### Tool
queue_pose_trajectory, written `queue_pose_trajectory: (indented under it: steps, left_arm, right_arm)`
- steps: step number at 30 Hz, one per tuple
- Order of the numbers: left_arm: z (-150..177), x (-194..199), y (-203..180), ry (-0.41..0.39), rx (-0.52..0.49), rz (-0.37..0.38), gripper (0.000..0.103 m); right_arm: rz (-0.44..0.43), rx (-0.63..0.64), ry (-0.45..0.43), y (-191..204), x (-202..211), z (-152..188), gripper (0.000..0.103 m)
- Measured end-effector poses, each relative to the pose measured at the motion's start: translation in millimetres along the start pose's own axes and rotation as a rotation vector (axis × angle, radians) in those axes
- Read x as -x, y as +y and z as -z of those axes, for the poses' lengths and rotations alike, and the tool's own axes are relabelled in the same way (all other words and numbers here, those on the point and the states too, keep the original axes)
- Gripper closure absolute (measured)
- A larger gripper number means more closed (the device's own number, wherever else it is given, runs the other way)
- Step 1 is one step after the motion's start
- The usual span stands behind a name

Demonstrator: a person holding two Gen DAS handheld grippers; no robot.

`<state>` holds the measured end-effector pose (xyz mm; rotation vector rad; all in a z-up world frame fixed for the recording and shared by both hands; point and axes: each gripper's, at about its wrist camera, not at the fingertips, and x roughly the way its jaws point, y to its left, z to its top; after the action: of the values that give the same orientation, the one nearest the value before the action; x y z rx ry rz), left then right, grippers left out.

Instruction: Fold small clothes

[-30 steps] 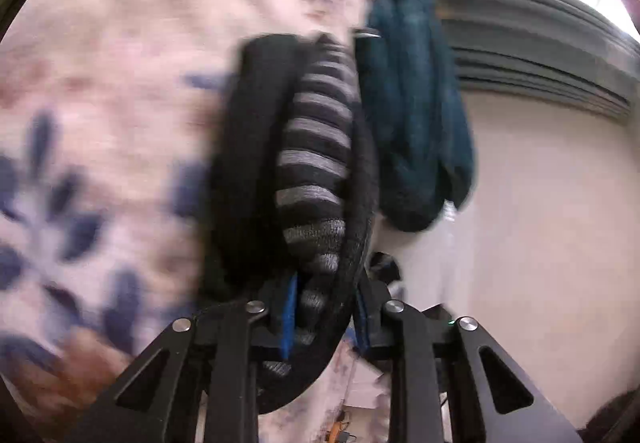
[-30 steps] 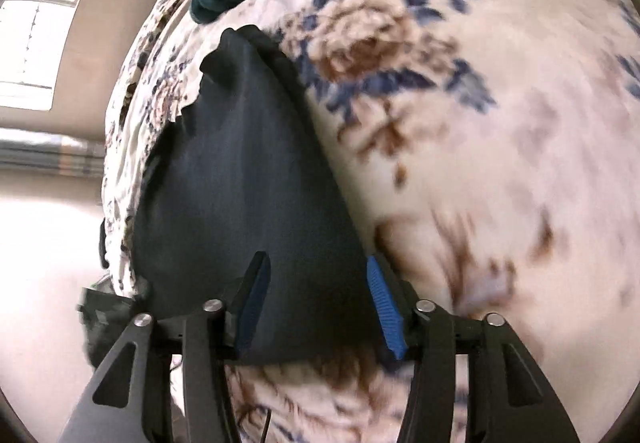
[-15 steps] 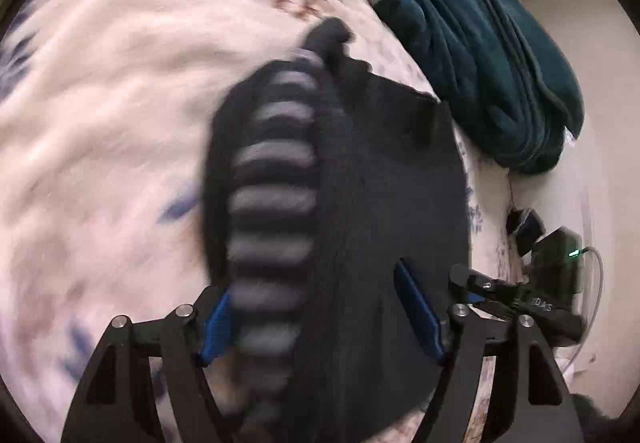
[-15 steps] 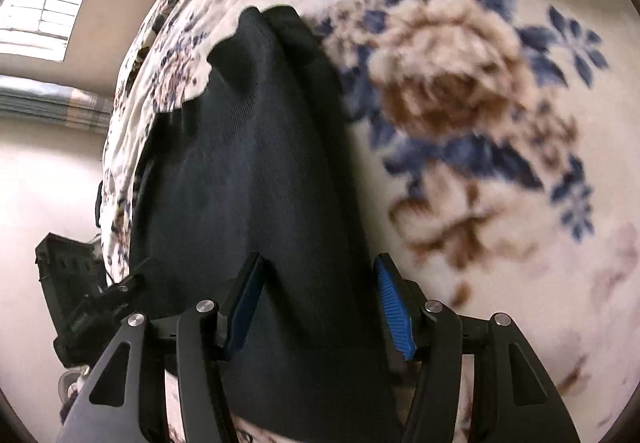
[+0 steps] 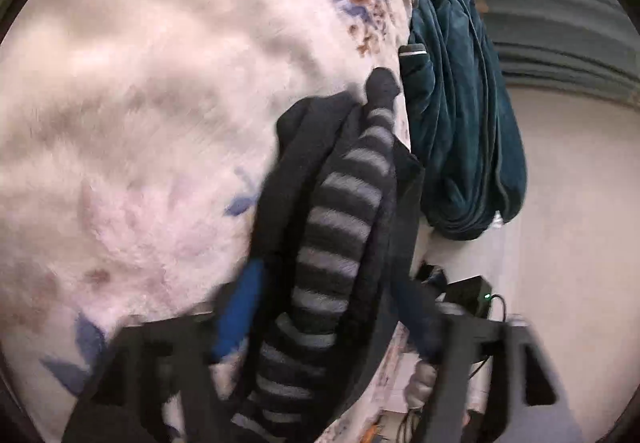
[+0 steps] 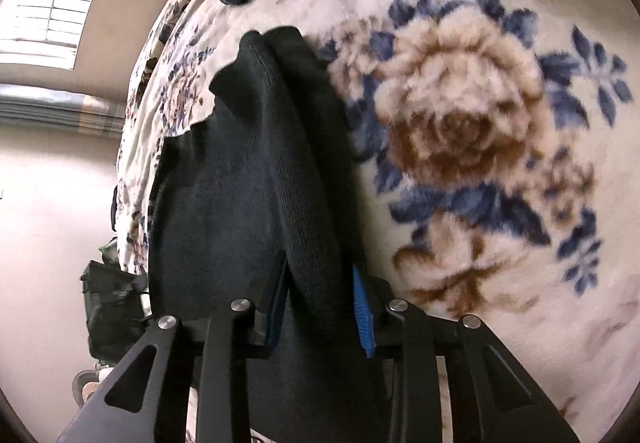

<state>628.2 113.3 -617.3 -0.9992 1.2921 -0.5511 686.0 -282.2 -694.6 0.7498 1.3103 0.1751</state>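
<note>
Since half a second ago your right gripper [image 6: 322, 307] has closed from wide open onto a fold of the black garment [image 6: 240, 179].

Your left gripper [image 5: 324, 311], blurred, has its blue pads spread wide on either side of the striped sock [image 5: 332, 243] without pinching it. Sock and garment lie together on the floral blanket [image 6: 460, 115], near its edge, beside the teal fleece [image 5: 460, 103].

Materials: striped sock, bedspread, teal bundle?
Striped sock: looks like knit, soft matte; ribbed grey and black bands. Bedspread: plush fleece, likely; fuzzy pile, flower print. Teal bundle: velvety, perhaps velour; faint sheen on folds.
</note>
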Motion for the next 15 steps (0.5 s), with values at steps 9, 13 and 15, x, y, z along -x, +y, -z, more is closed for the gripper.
queue_pose_trajectory:
  steps: [9,13,15]
  left_arm:
    - [74,45,-54,-0.064,-0.216,-0.264,0.005]
    - [130,44,-61,-0.115,-0.128,-0.227,0.005]
    - [152,32,-53,-0.145,-0.050,-0.216,0.005]
  right_arm:
    - [-0.082,0.006,-0.020,-6,12,-27,0.019]
    - [-0.037,0.078,0.043,0,2,-44,0.018]
    - [-0.061,0.082,0.078,-1,-8,-54,0.018]
